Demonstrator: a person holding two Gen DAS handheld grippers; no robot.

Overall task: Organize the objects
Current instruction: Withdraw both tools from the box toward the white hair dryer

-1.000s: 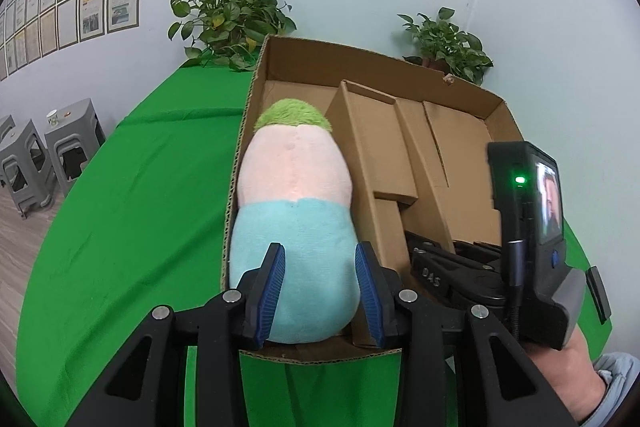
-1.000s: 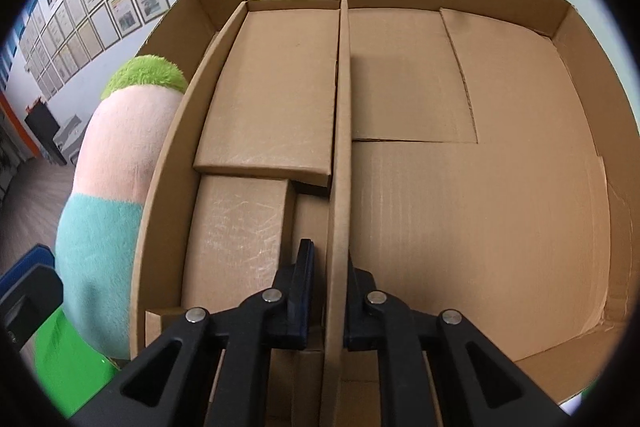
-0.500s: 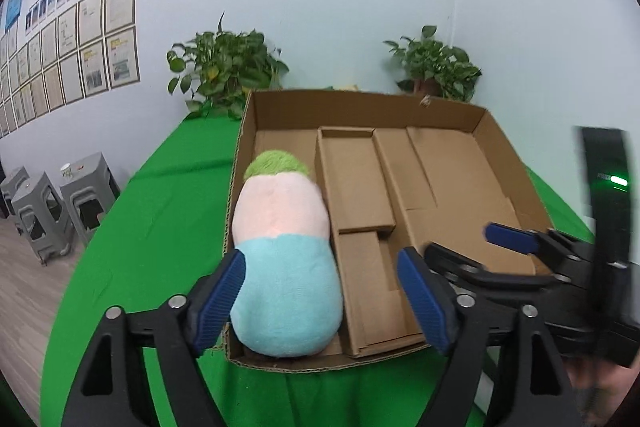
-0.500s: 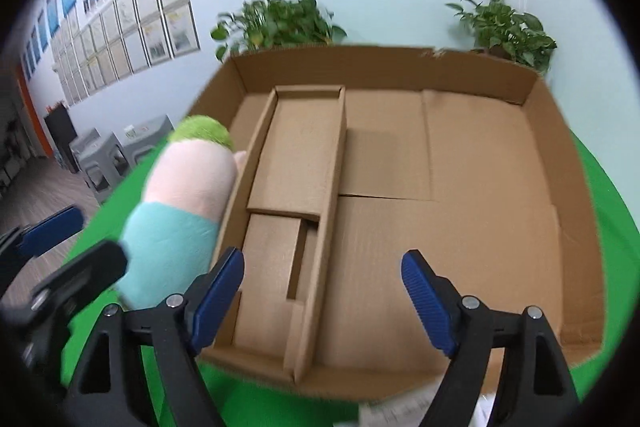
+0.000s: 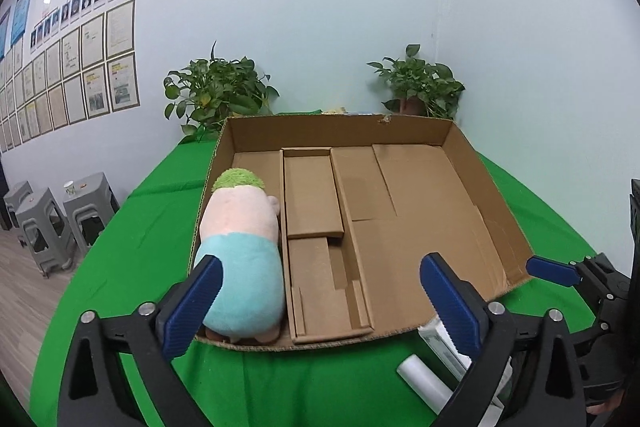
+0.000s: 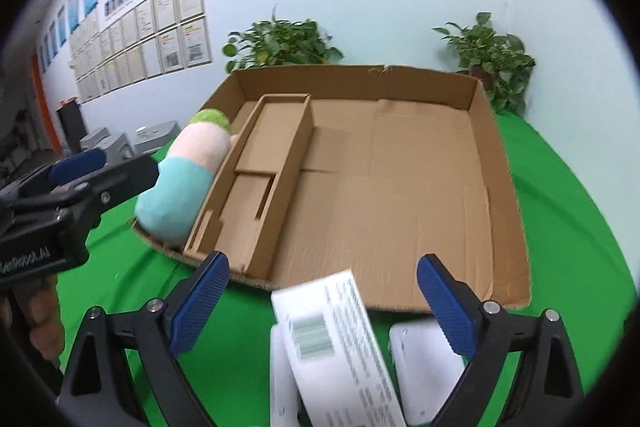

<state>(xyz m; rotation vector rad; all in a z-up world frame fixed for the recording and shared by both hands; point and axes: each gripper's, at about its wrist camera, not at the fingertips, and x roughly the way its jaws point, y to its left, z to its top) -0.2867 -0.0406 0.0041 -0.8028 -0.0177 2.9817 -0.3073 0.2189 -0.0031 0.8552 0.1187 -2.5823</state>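
A plush toy point(image 5: 240, 251) with green hair, a pink top and a light blue bottom lies in the left compartment of an open cardboard box point(image 5: 340, 129). A cardboard divider insert point(image 5: 316, 211) stands beside it. My left gripper point(image 5: 320, 291) hangs in front of the box, its jaws opening, with nothing between them. In the right wrist view the plush point(image 6: 184, 179) and box point(image 6: 360, 77) lie ahead. My right gripper point(image 6: 322, 287) is also opening and holds nothing. It hovers over a white barcode box point(image 6: 340, 343) lying on the cloth.
A green cloth point(image 5: 120, 267) covers the table. More white packages point(image 6: 420, 367) and a white roll point(image 5: 424, 383) lie in front of the box. Potted plants point(image 5: 216, 91) point(image 5: 420, 83) stand behind it by the wall. Grey stools point(image 5: 52, 223) stand at the left.
My left gripper let go of the plush and my right let go of the divider wall. Both spread wide and drew back and up from the box, bringing the white packages into view.
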